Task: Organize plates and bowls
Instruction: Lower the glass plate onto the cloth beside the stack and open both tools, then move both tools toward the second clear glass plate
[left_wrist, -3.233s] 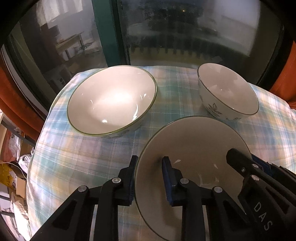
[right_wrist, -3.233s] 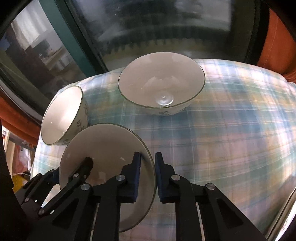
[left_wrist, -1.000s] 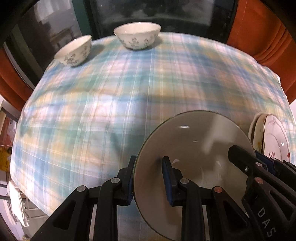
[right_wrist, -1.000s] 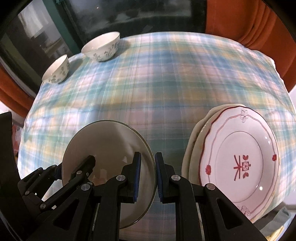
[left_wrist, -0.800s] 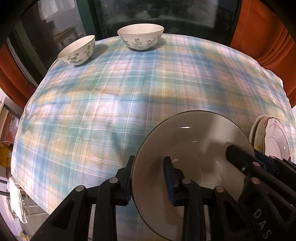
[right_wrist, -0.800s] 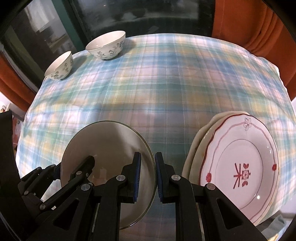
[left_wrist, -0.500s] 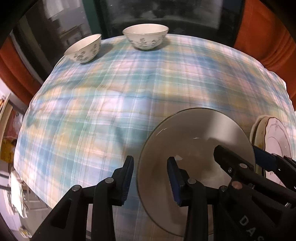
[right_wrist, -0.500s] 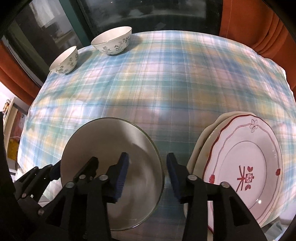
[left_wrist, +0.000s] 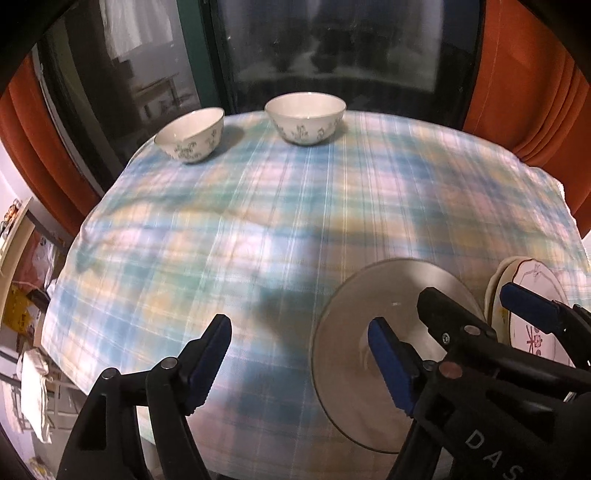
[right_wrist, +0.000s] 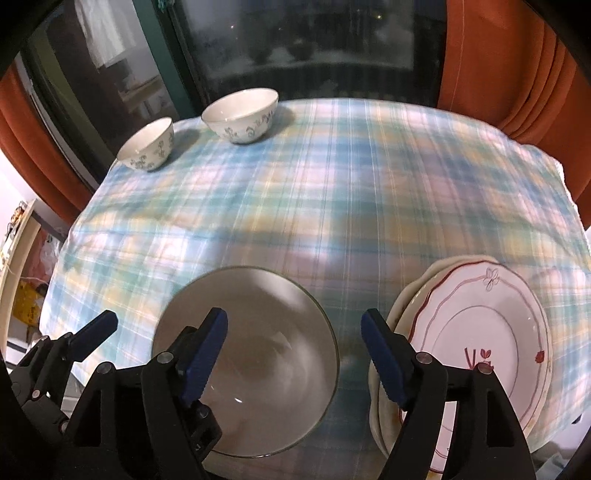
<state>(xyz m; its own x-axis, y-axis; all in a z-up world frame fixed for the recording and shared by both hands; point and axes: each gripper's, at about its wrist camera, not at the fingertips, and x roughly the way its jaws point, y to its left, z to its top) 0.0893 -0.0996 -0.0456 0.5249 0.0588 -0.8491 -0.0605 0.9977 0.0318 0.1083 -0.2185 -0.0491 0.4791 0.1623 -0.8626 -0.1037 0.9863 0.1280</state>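
A grey plate (left_wrist: 347, 332) (right_wrist: 266, 350) with a thin dark rim lies flat on the plaid tablecloth (left_wrist: 295, 206) near the front edge. My left gripper (left_wrist: 298, 325) hovers over its left rim with jaws opening, no pad touching it. My right gripper (right_wrist: 293, 315) straddles its right rim, jaws also opening, nothing gripped. Right beside the plate sits a stack of plates (right_wrist: 476, 350) (left_wrist: 539, 277) topped by a red-trimmed one. A small bowl (left_wrist: 190, 134) (right_wrist: 147, 144) and a larger bowl (left_wrist: 304, 116) (right_wrist: 240, 116), both floral, stand upright at the far left corner.
The tablecloth drops away at the front and left edges. A dark window (left_wrist: 332, 44) backs the table. Orange curtains (left_wrist: 524, 92) (right_wrist: 498, 66) hang at both sides. A shelf with clutter (left_wrist: 22, 295) stands off the left edge.
Both grippers went from shut on the grey plate's rims to open, letting it go on the cloth beside the stack. The left gripper has risen and pulled back.
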